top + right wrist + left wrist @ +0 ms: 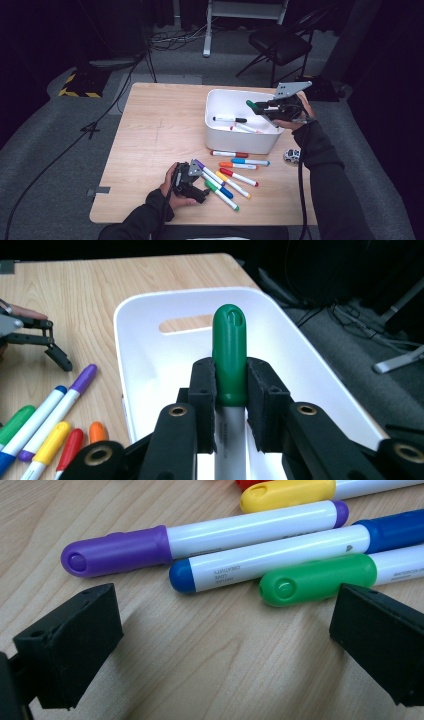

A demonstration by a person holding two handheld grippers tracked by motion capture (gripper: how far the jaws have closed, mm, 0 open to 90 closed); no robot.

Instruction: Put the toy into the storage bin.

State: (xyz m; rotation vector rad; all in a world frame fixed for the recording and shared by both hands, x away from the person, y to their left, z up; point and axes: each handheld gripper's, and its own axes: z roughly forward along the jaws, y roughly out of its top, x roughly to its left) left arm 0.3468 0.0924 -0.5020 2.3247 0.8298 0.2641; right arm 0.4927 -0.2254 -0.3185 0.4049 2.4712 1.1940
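Right claw is clamped on a green-capped marker, cap pointing forward over the white bin, right of centre in the high view. Gripped at the cap/barrel joint, marker lying along the jaws, so it looks set for a straight drop into the bin. Bin already holds a few markers: one black-capped, at least one red-tipped; exact count unclear.

Left claw sits low on the table, lower centre of the high view, jaws wide with nothing between them. Just ahead of them lie the purple marker, blue marker and another green marker, probably the next picks. More loose markers lie in front of the bin.
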